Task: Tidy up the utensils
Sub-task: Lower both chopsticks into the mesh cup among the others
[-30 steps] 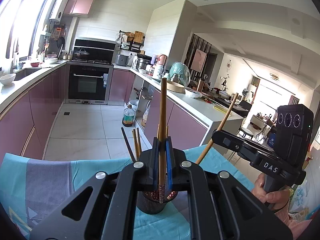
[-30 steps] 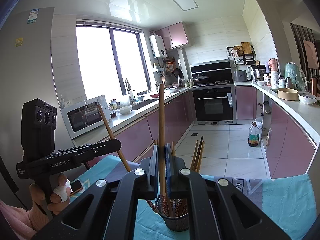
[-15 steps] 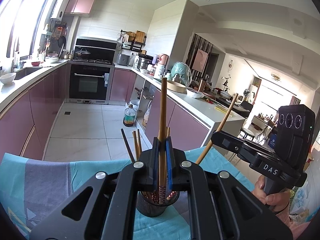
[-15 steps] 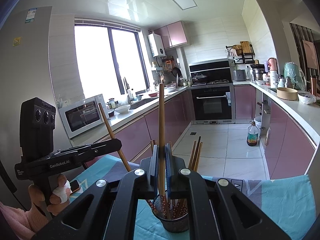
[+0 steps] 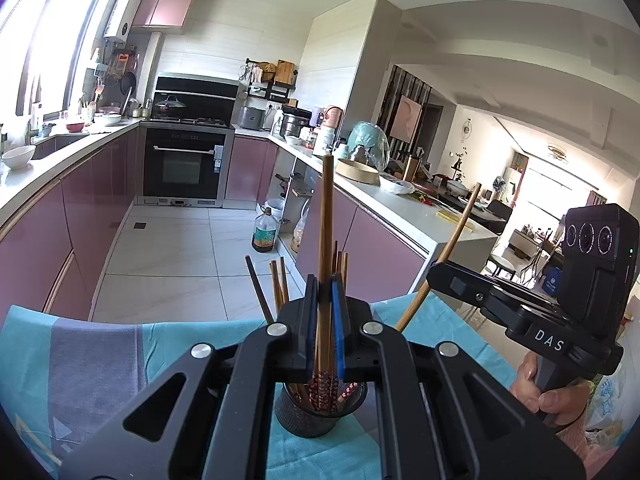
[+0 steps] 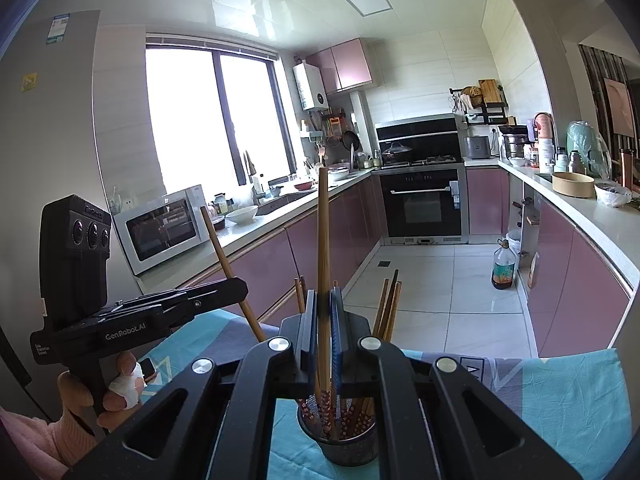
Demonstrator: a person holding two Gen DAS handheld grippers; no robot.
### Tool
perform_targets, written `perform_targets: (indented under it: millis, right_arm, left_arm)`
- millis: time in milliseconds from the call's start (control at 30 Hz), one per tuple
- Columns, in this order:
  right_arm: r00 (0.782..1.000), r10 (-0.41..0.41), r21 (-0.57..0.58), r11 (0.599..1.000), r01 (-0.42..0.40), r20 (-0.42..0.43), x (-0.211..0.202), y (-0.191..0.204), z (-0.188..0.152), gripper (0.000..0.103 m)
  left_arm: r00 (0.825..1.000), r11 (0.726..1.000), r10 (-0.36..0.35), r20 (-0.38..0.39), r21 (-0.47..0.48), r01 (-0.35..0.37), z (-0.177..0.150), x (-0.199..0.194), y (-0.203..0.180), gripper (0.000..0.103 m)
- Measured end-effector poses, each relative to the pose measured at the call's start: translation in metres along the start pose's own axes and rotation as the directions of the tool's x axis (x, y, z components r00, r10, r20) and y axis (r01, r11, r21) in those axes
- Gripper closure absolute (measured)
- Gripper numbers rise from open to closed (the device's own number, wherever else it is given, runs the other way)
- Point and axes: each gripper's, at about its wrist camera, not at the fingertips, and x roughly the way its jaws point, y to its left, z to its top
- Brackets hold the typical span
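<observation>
A black mesh holder [image 5: 320,416] [image 6: 348,446] stands on the teal and grey cloth [image 5: 100,360] with several patterned chopsticks in it. My left gripper [image 5: 325,292] is shut on a long wooden chopstick [image 5: 326,220], held upright with its lower end down in the holder. My right gripper [image 6: 324,300] is shut on a second wooden chopstick [image 6: 322,236], also upright over the holder. Each gripper shows in the other's view: the right gripper [image 5: 434,276] with its slanted chopstick [image 5: 456,236], the left gripper [image 6: 240,290] with its chopstick [image 6: 224,256].
A person's hands [image 5: 548,388] [image 6: 116,384] grip the handles. Beyond the table lies a kitchen: pink cabinets [image 5: 72,232], an oven [image 5: 182,164], a microwave [image 6: 164,228], an oil bottle [image 5: 264,234] on the tiled floor, cluttered counters [image 5: 400,208].
</observation>
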Motion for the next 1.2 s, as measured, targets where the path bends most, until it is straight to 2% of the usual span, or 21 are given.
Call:
perform_targets:
  millis: [1200]
  right_arm:
    - [0.999, -0.020, 0.013, 1.000, 0.020, -0.050, 0.020, -0.007, -0.003, 0.098]
  left_arm:
    - [0.998, 1.000, 0.009, -0.059, 0.001, -0.009, 0.006, 0.011, 0.004, 0.096]
